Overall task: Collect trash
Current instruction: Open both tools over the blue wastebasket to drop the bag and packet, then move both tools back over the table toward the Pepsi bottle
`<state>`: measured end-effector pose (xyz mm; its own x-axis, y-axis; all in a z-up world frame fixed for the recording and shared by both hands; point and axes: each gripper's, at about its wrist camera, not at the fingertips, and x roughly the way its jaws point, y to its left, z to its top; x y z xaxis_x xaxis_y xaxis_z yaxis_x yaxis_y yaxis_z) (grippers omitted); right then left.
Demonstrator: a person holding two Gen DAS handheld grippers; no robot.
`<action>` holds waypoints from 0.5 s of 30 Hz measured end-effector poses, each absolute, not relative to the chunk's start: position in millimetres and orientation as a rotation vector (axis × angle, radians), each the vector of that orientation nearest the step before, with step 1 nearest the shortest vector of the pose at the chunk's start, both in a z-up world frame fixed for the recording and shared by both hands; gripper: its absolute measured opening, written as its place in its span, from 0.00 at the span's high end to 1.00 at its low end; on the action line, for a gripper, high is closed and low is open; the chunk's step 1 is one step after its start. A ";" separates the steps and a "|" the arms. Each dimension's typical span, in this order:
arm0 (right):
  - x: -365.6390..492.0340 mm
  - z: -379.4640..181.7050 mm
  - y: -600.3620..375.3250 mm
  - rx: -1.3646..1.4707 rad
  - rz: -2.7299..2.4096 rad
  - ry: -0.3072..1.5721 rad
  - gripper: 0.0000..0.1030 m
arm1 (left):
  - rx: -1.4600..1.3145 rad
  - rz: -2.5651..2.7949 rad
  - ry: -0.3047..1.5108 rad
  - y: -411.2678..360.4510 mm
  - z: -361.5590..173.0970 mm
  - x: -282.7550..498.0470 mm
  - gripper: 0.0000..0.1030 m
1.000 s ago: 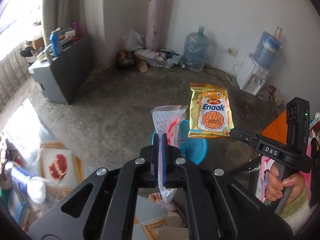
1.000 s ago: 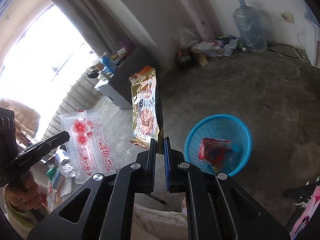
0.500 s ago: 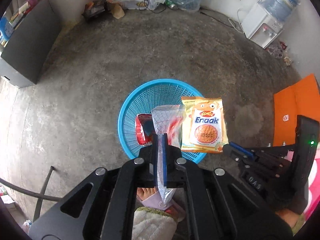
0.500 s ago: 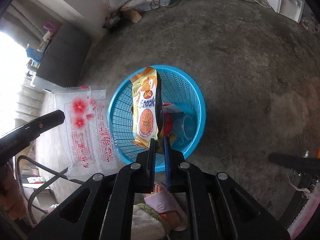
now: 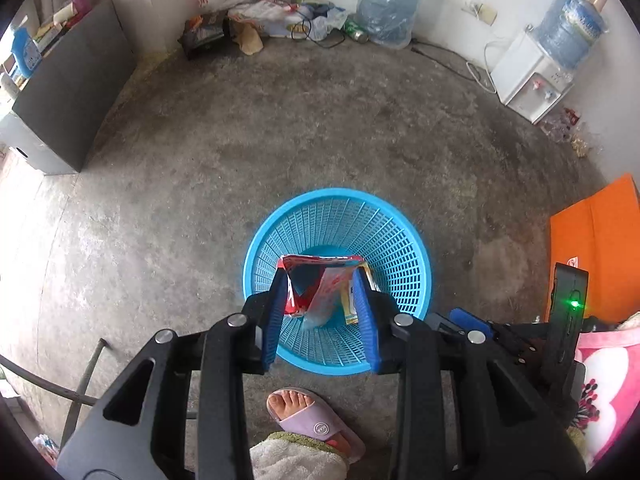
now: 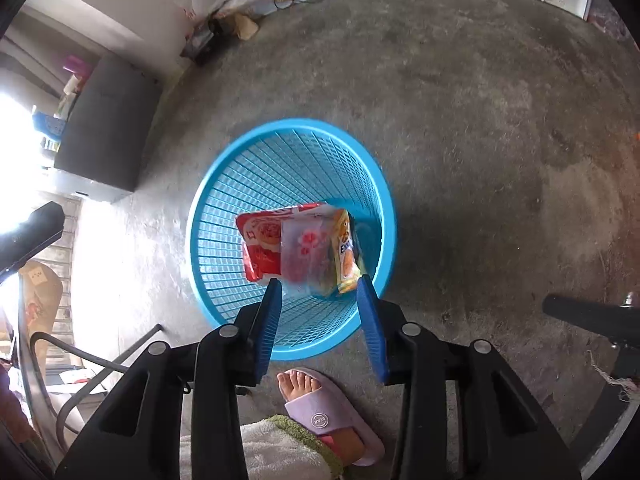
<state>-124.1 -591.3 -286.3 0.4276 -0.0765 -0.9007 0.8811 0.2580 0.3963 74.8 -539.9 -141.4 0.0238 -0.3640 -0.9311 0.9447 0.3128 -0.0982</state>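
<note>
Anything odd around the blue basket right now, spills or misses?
Nothing stands out. The blue basket stands upright, with the red packet, clear flowered bag and yellow snack packet inside its rim, none on the floor.

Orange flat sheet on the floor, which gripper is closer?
Right. Both hang over the blue mesh basket, but the right gripper is toward the orange sheet, the left gripper beyond it.

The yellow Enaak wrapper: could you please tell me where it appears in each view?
Left wrist: yellow Enaak wrapper is inside the blue basket, against the right blue pad.
Right wrist: wrapper is right of centre in the basket.
Shared landmark: the lilac slipper.
</note>
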 end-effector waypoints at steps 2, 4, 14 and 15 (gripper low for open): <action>-124.3 -269.9 -587.0 1.084 -0.783 0.890 0.62 | 0.657 -1.156 1.063 -529.5 -120.7 74.6 0.65; -121.6 -249.2 -580.6 1.041 -0.771 0.869 0.61 | 0.638 -1.166 1.013 -515.3 -96.7 72.5 0.63; -109.5 -145.0 -529.7 0.813 -0.667 0.743 0.40 | 0.441 -1.127 0.830 -385.2 29.2 77.1 0.55; -108.3 -137.3 -524.3 0.797 -0.653 0.735 0.39 | 0.425 -1.113 0.810 -369.9 38.2 77.0 0.54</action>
<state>-108.3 -524.3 -137.3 0.5779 -0.2362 -0.7812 0.7477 0.5368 0.3908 77.0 -369.9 38.2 0.2055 -0.6220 -0.7556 0.9104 0.4048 -0.0856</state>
